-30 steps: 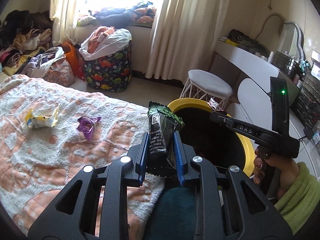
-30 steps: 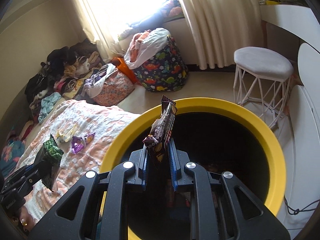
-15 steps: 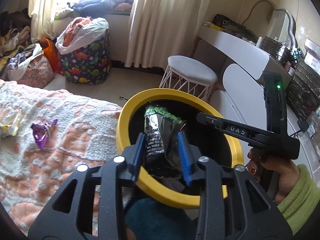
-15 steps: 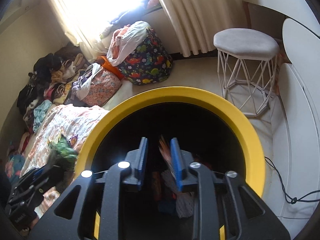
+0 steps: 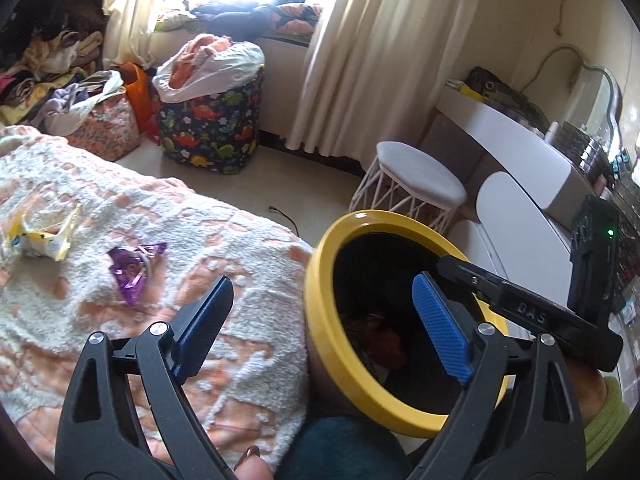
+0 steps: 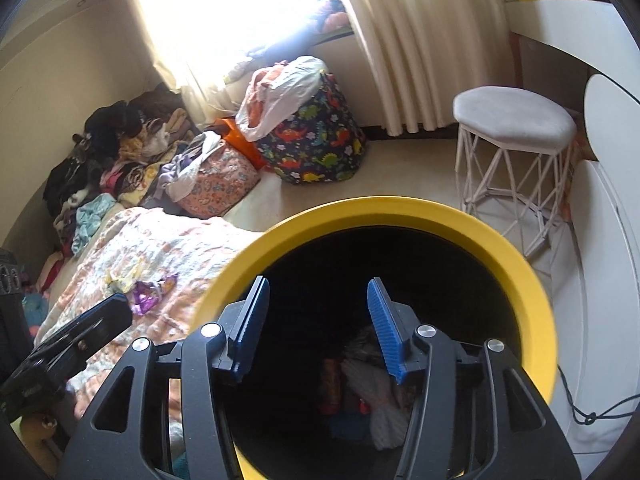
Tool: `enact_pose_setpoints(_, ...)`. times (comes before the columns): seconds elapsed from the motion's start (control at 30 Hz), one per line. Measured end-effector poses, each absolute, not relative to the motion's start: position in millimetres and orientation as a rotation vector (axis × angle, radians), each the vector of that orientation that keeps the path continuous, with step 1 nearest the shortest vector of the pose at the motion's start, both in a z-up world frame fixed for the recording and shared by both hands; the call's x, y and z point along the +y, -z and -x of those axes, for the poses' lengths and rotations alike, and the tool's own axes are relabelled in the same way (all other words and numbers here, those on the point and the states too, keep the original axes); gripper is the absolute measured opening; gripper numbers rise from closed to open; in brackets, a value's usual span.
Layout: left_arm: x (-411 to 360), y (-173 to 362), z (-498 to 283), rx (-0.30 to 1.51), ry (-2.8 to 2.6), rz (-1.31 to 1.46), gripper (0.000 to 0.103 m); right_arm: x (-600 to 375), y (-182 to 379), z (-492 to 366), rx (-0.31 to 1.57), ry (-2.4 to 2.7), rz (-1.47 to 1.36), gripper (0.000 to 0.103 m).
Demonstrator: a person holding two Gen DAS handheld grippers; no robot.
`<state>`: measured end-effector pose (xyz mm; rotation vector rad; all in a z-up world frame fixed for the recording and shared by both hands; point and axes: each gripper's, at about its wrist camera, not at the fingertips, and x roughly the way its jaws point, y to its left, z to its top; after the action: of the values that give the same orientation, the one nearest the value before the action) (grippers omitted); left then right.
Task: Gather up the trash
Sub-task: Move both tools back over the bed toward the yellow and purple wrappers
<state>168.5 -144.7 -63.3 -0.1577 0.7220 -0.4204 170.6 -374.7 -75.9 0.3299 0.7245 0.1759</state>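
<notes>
A yellow-rimmed black bin (image 5: 320, 300) stands beside the bed; it also shows in the right wrist view (image 6: 532, 280), with several wrappers (image 6: 372, 384) at its bottom. My left gripper (image 5: 320, 324) is open and empty, straddling the bin's left rim. My right gripper (image 6: 316, 320) is open and empty above the bin's mouth. A purple wrapper (image 5: 136, 268) and a yellow-white wrapper (image 5: 40, 236) lie on the bed's blanket (image 5: 200, 220); both also show in the right wrist view, purple wrapper (image 6: 154, 290) and yellow-white wrapper (image 6: 128, 276).
A white stool (image 5: 416, 184) stands behind the bin, with a white dressing table (image 5: 520, 152) to the right. A dinosaur-print laundry bag (image 5: 212, 128), a floral bag (image 5: 104, 128) and piled clothes (image 5: 44, 52) sit by the curtained window.
Both grippers opened. The green-black wrapper left my left gripper and the brown wrapper left my right gripper, both over the bin. The left gripper has swung back left toward the bed.
</notes>
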Motion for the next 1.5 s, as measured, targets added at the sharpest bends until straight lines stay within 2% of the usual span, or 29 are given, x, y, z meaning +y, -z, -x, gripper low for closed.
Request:
enact_pose_setpoints(0.57,-68.9,54.8,-158.0,0.685,0.264,0.241,0.083,-309.9,52.5,-164.8,0.667,-0.305,-0.257,0.06)
enact_pose_setpoints(0.63,-60.5,54.3,-157.0,0.684,0.248,0.254,0.085,-303.5,51.3,-164.3,0.666,-0.316,-0.248,0.062)
enact_pose_setpoints(0.67,-55.9,54.1,-156.3,0.683,0.235,0.261,0.093,-299.9,50.8,-163.8,0.665,-0.321,-0.245,0.062)
enact_pose_setpoints(0.9,-27.3,54.8,-153.5,0.676,0.162,0.293,0.092,-273.4,49.1,-159.7,0.659,-0.36,-0.211,0.07)
enact_pose_setpoints(1.17,15.4,58.0,-150.0,0.666,0.054,0.325,0.092,-240.6,50.1,-158.1,0.667,-0.411,-0.171,0.074)
enact_pose_setpoints(1.5,65.1,69.3,-149.6,0.67,-0.05,0.4,0.092,-189.1,60.0,-171.8,0.689,-0.446,-0.091,0.074)
